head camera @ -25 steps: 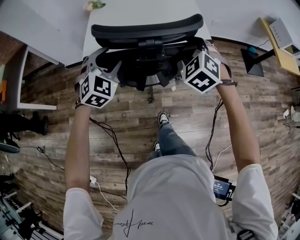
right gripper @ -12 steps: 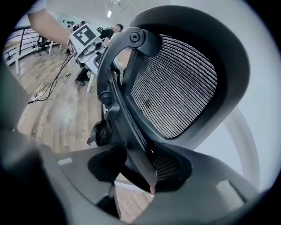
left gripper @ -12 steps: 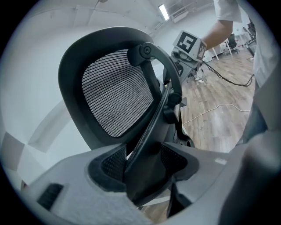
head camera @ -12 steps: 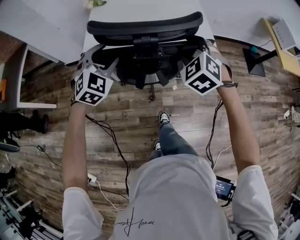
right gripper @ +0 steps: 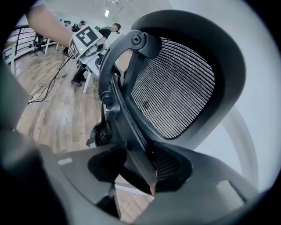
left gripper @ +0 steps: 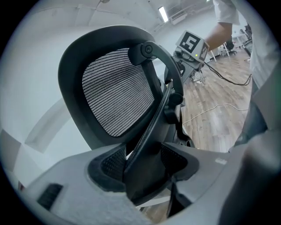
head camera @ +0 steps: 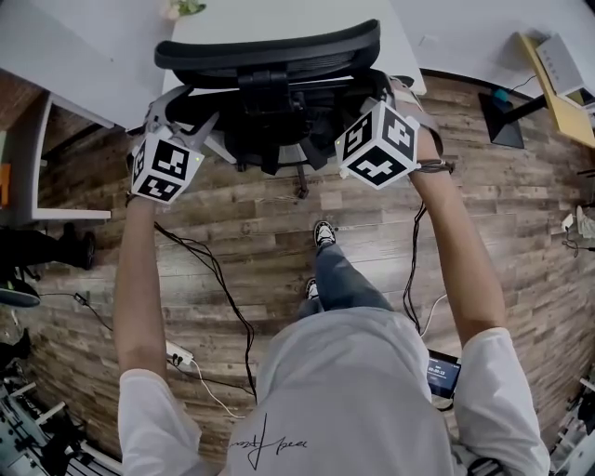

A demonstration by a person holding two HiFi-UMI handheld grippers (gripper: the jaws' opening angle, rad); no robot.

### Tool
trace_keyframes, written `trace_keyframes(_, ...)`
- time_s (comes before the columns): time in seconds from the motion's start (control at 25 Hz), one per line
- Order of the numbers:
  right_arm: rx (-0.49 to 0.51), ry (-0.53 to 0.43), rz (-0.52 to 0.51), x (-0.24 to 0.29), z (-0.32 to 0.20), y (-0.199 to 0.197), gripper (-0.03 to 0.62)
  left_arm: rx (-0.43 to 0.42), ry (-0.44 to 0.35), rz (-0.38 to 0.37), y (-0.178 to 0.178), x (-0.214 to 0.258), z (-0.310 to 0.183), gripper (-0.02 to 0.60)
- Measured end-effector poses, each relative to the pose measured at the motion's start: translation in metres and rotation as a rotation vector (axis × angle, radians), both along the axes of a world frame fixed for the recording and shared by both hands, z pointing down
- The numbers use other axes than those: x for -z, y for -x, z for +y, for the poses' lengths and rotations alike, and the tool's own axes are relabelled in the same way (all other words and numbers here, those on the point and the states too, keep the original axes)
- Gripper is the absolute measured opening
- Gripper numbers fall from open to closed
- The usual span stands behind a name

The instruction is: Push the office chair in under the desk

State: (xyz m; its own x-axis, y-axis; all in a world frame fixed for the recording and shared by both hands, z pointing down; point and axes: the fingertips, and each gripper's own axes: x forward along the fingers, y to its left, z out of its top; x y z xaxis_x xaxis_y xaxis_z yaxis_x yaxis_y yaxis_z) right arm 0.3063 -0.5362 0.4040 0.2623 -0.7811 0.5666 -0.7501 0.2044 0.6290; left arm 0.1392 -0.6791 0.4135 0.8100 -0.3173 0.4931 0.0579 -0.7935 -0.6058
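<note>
Head view: left tool [head camera: 179, 105] and right tool [head camera: 387, 89] each pinch the office chair [head camera: 270, 56] by its backrest frame, directly ahead of them, at the surface [head camera: 279, 19] edge. Pushing looks nearly done; a short, straight shove should finish.

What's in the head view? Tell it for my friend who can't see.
From above, a person in a white T-shirt grips a black office chair by its back frame with the left hand-held gripper and the right hand-held gripper, facing a white desk. Cables lie on the wooden floor.
</note>
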Motion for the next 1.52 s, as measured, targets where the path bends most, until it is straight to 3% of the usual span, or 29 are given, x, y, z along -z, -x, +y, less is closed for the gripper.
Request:
trace_keyframes(0.28,-0.015,-0.016,0.003,0.001,-0.019,0.012,0.196,-0.019,0.003,-0.002,0.005,0.002,-0.025,0.244)
trace_keyframes(0.8,-0.019,-0.039,0.015,0.000,-0.021,0.014,0.199,-0.040,-0.005,0.021,0.004,0.000,-0.029,0.250)
trace_keyframes(1.0,-0.004,-0.039,0.038,0.001,-0.012,0.021,0.187,-0.014,-0.003,0.006,0.008,0.002,-0.021,0.253)
trace_keyframes(1.08,0.009,-0.045,0.040,0.003,-0.009,0.021,0.186,0.021,0.018,0.038,0.007,0.007,-0.016,0.261)
trace_keyframes(1.2,0.025,-0.063,0.034,0.003,-0.006,0.022,0.186,0.066,0.094,0.151,0.010,0.017,-0.003,0.209)
trace_keyframes(1.28,0.032,-0.075,0.026,0.007,-0.009,0.022,0.183,0.094,0.099,0.197,0.014,0.023,0.000,0.154)
trace_keyframes(1.36,0.033,-0.086,0.012,0.011,-0.010,0.020,0.178,0.120,0.098,0.206,0.018,0.022,0.003,0.082)
trace_keyframes(1.52,0.021,-0.105,-0.004,0.015,-0.004,0.019,0.144,0.190,0.118,0.212,0.022,0.022,0.018,0.006)
